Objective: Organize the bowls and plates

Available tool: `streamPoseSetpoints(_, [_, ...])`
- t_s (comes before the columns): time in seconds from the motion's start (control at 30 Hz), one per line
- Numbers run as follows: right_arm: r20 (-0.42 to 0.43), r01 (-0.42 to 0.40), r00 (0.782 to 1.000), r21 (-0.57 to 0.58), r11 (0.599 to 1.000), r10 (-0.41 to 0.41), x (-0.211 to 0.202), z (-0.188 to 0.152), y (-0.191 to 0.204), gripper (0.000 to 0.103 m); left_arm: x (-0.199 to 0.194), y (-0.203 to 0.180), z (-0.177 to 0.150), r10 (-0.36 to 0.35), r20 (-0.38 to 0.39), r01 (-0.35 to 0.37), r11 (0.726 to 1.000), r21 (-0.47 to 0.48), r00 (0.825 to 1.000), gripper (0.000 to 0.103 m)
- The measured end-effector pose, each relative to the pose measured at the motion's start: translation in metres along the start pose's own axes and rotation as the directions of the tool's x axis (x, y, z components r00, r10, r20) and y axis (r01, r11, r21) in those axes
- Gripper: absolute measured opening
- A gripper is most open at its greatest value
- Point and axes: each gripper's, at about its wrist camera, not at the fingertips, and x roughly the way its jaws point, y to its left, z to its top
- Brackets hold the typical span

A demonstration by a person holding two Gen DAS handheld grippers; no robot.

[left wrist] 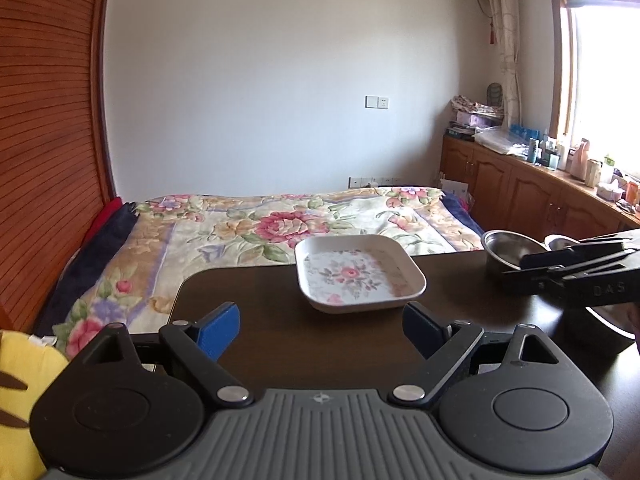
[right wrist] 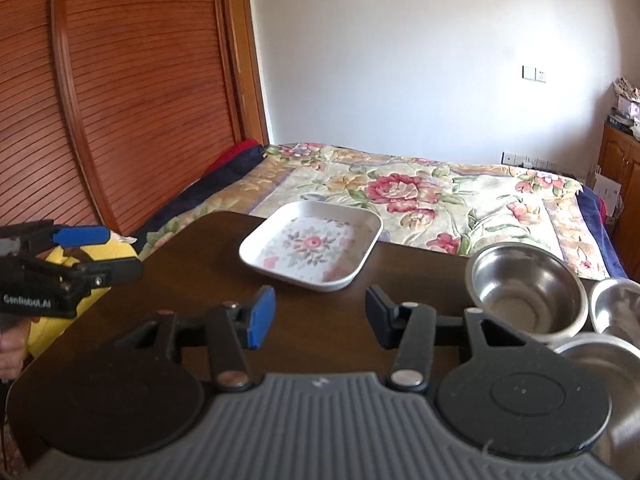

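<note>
The left gripper (left wrist: 320, 330) stands with its blue-padded fingers (left wrist: 219, 330) spread wide over the dark wooden table (left wrist: 248, 292), holding nothing and touching nothing. The right gripper (right wrist: 316, 316) is likewise parted wide and empty, its fingers (right wrist: 262, 316) above bare tabletop. Each shows in the other's camera: the left one at the left edge of the right wrist view, with a hand (right wrist: 10, 350) on its grip, and the right one entering from the right edge of the left wrist view, in front of the bowls.

White lettering on the left gripper's side reads "GenRobot.AI" (slightly blurred). Embossed letters on the right gripper's body look like "DAS".

A square white plate (left wrist: 358, 274) with a pink flower print sits near the far edge of the table, just beyond both grippers' fingertips and roughly between them. It holds nothing. To its right stand stainless steel bowls: one deep bowl (right wrist: 528, 288), empty, with a second bowl (right wrist: 616, 304) just beside it at the right edge and a third bowl (right wrist: 600, 354) nearer the camera, partly hidden behind the right gripper's body. What lies in those two cannot be told.

Beyond the table is a bed under a floral quilt (right wrist: 420, 192), and a yellow cushion (left wrist: 16, 392) lies by the table's left edge.
</note>
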Motion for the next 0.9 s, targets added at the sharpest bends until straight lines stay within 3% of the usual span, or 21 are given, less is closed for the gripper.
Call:
streamPoseSetpoints(0.17, [-0.006, 0.040, 0.999, 0.001, 0.999, -0.040, 0.024, 0.012, 0.002, 0.051, 0.018, 0.010, 0.009, -0.042, -0.012, 0.042, 0.999, -0.013, 0.999, 0.084])
streamPoseSetpoints(0.27, [-0.025, 0.055, 0.998, 0.009, 0.998, -0.055, 0.042, 0.019, 0.002, 0.051, 0.033, 0.015, 0.015, -0.054, -0.030, 0.054, 0.998, -0.012, 0.998, 0.075])
streamPoseSetpoints(0.47, [-0.057, 0.084, 0.995, 0.002, 0.996, -0.083, 0.068, 0.033, 0.001, 0.051, 0.055, 0.019, 0.024, -0.063, -0.049, 0.063, 0.998, 0.015, 0.997, 0.074])
streamPoseSetpoints(0.7, [-0.117, 0.084, 0.990, 0.079, 0.993, -0.074, 0.096, 0.038, -0.015, 0.033, 0.085, 0.021, 0.033, -0.063, -0.086, 0.066, 0.997, 0.039, 0.994, 0.065])
streamPoseSetpoints(0.9, [-0.158, 0.106, 0.984, 0.116, 0.988, -0.087, 0.113, 0.037, -0.026, 0.029, 0.114, 0.019, 0.033, -0.081, -0.133, 0.086, 0.996, 0.030, 0.988, 0.059])
